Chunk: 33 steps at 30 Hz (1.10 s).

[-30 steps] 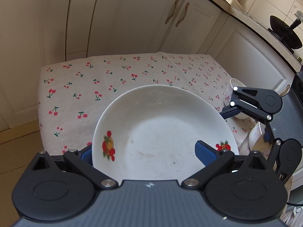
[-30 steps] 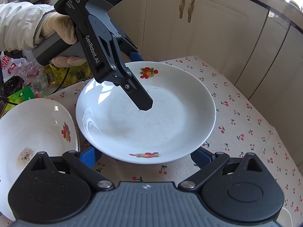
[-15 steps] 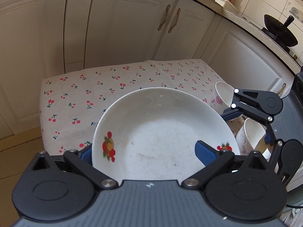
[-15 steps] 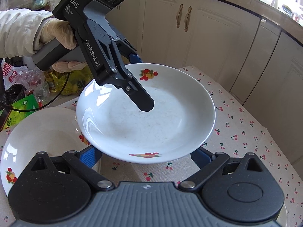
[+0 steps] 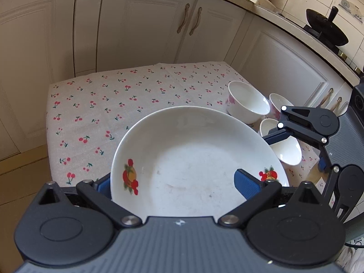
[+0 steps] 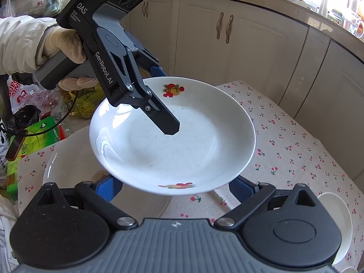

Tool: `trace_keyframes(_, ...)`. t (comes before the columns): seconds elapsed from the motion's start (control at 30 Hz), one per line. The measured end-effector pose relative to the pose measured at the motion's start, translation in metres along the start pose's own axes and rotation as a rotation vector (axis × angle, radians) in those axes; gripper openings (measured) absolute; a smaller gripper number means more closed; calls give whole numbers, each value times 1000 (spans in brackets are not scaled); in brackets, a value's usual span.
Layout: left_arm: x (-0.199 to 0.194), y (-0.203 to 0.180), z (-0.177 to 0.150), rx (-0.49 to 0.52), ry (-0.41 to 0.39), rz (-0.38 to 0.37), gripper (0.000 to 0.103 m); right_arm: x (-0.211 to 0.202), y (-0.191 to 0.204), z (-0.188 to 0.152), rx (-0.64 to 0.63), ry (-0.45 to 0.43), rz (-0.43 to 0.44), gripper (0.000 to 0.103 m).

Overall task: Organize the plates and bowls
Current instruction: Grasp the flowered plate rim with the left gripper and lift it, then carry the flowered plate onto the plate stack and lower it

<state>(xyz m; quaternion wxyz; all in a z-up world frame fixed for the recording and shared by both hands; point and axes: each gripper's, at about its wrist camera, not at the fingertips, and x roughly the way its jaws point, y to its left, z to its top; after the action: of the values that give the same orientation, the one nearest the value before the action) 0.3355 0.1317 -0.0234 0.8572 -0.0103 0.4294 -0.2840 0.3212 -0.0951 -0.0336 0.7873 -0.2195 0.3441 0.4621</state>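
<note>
A white plate (image 5: 193, 159) with fruit decals hangs in the air above the cherry-print tablecloth (image 5: 109, 104). My left gripper (image 5: 175, 184) is shut on its near rim; the right wrist view shows its upper finger (image 6: 159, 113) lying inside the plate (image 6: 182, 141) and the other finger below. My right gripper (image 6: 174, 187) is open, its blue pads (image 6: 107, 188) spread wide under the plate's near edge. A second white plate (image 6: 68, 163) with a brown smear rests on the table beneath. Three white bowls (image 5: 248, 102) with pink flowers stand at the table's right side.
Cream cupboards (image 5: 147, 22) close off the far side of the table. Bags and packets (image 6: 29, 122) pile up off the table's left edge in the right wrist view. Another white bowl (image 6: 336, 216) sits beside my right gripper. A gloved hand (image 6: 66, 45) holds the left gripper.
The held plate has risen and shifted over the second plate. The bowls have come further into the left wrist view. Both grippers keep the same jaw state.
</note>
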Motion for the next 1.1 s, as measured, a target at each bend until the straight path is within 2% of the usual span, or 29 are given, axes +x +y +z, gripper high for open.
trace_keyframes(0.33,-17,-27,-39,-1,16,4,101,-13,40,-26,32,7,13,101)
trace_keyframes(0.63,-25,-42,-66,-5,23,-8,101,-22,59,-36,46,1,15,101)
trace_keyframes(1.1,-20,-40,-89,-41,59,-21,101,-20,81,-47,23,27,-24,101)
